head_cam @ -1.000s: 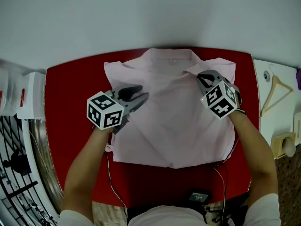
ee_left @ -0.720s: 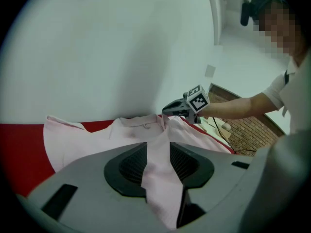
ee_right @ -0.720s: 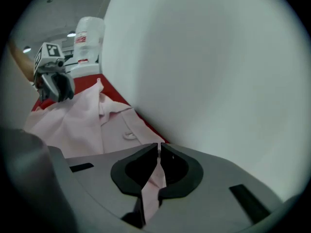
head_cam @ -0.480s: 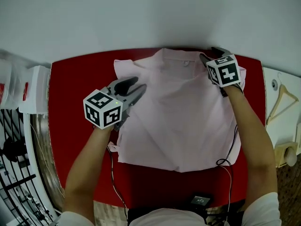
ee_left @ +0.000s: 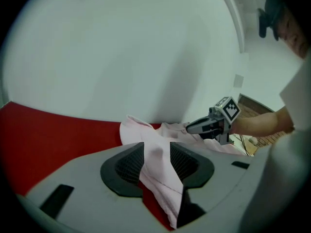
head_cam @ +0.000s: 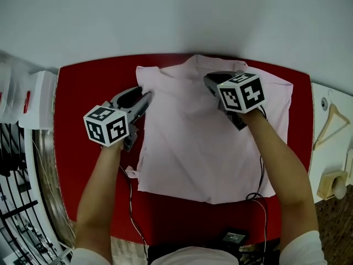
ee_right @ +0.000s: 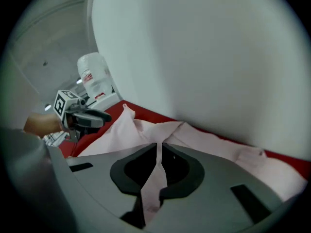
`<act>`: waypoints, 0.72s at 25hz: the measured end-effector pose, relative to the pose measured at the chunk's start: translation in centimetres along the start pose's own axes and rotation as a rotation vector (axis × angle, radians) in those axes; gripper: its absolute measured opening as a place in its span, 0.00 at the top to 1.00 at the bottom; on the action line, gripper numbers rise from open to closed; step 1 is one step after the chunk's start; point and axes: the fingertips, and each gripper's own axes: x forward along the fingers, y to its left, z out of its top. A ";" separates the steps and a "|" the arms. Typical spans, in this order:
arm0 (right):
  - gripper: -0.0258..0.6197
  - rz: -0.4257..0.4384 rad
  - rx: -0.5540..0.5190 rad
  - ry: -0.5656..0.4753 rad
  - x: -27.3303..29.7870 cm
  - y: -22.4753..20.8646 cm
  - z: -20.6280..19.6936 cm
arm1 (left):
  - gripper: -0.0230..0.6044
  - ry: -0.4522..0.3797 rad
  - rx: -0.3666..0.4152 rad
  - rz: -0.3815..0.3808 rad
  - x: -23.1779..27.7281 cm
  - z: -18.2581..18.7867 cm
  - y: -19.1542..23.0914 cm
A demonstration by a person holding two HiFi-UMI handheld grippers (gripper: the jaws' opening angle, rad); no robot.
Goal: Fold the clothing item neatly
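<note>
A pale pink shirt (head_cam: 204,142) lies spread on the red table (head_cam: 83,93), collar toward the far wall. My left gripper (head_cam: 144,97) is at the shirt's far left shoulder, and in the left gripper view (ee_left: 158,161) a bunched strip of pink cloth is pinched between its dark pads. My right gripper (head_cam: 211,81) is over the collar area near the middle. Its jaws have just been closing, and in the right gripper view (ee_right: 159,161) a thin fold of the shirt (ee_right: 146,130) is clamped between them.
A white wall rises just behind the table's far edge. White containers (head_cam: 38,106) and a wire rack stand to the left. A wooden hanger (head_cam: 331,117) lies on the right. A black box (head_cam: 233,236) and cables sit at the near edge.
My right gripper went to the shirt's far right corner, then swung left to the collar. My left gripper shifted left to the shirt's left edge. The shirt's top has spread wider.
</note>
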 end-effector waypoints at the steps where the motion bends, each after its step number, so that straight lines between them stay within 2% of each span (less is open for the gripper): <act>1: 0.90 0.033 0.051 0.017 1.0 0.5 -0.5 | 0.73 0.020 -0.017 -0.005 0.1 -0.6 0.1; 5: 0.89 0.097 0.202 0.023 3.4 1.1 -0.6 | 0.73 0.096 -0.060 -0.032 0.6 -3.0 -0.4; 9: 0.89 0.151 0.240 0.048 3.9 1.9 0.1 | 0.73 0.134 -0.087 -0.061 1.3 -4.4 -1.1; 14: 0.89 0.144 0.286 0.129 4.7 2.4 -0.7 | 0.73 0.140 -0.093 -0.071 1.3 -5.0 -1.1; 18: 0.88 0.123 0.316 0.089 3.5 1.7 -0.1 | 0.73 0.134 -0.093 -0.103 0.4 -4.8 -1.5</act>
